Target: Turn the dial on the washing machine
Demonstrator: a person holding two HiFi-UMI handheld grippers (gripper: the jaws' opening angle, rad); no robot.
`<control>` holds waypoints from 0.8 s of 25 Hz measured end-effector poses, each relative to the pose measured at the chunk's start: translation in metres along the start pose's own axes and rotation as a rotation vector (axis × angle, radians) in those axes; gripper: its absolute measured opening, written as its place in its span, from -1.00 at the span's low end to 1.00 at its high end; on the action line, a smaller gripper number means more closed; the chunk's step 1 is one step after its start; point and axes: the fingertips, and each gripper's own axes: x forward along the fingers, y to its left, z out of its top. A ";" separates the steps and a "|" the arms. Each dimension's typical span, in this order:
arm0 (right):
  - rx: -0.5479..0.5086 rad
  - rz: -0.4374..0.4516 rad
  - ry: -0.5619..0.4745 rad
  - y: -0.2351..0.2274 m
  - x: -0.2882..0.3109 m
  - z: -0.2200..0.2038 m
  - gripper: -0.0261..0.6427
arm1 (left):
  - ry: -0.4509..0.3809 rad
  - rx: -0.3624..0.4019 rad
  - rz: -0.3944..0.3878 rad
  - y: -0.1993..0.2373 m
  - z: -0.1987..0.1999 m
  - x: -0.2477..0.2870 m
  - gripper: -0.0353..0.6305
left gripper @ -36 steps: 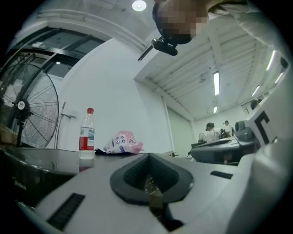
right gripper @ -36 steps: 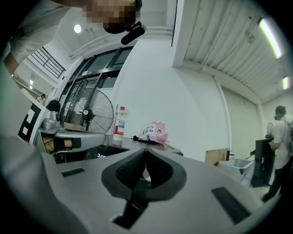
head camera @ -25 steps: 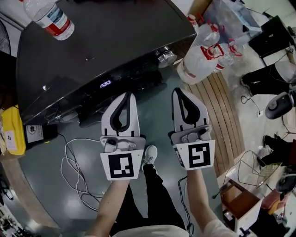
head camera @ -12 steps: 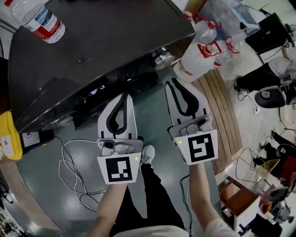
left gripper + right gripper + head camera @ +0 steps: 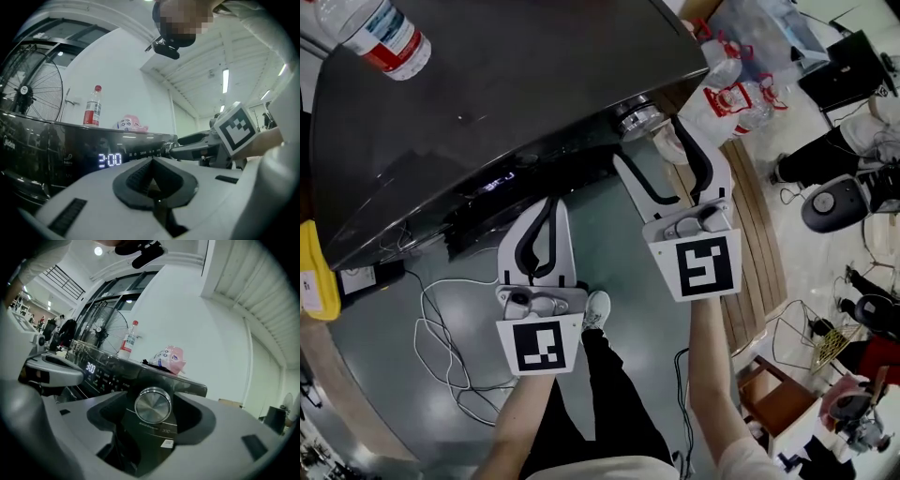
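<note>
Here, our right gripper (image 5: 652, 141) stood at the dial (image 5: 153, 405), at the right end of the front panel of the washing machine (image 5: 487, 84), its jaws opening either side of it, not touching. We judged the dial rigid, smooth metal, likely slippery, best pinched across its rim. Our left gripper (image 5: 551, 204) hung clenched and empty, nearer us.
</note>
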 end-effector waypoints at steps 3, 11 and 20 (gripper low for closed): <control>-0.038 0.005 0.024 0.002 0.007 -0.008 0.01 | 0.006 -0.001 0.009 0.005 -0.004 -0.001 -0.90; -0.084 0.013 0.046 -0.001 0.013 -0.017 -0.11 | 0.023 -0.006 0.013 0.014 -0.013 -0.004 -0.90; 0.055 0.028 -0.008 -0.007 0.012 -0.017 -0.12 | 0.020 -0.015 0.017 0.016 -0.016 -0.002 -0.90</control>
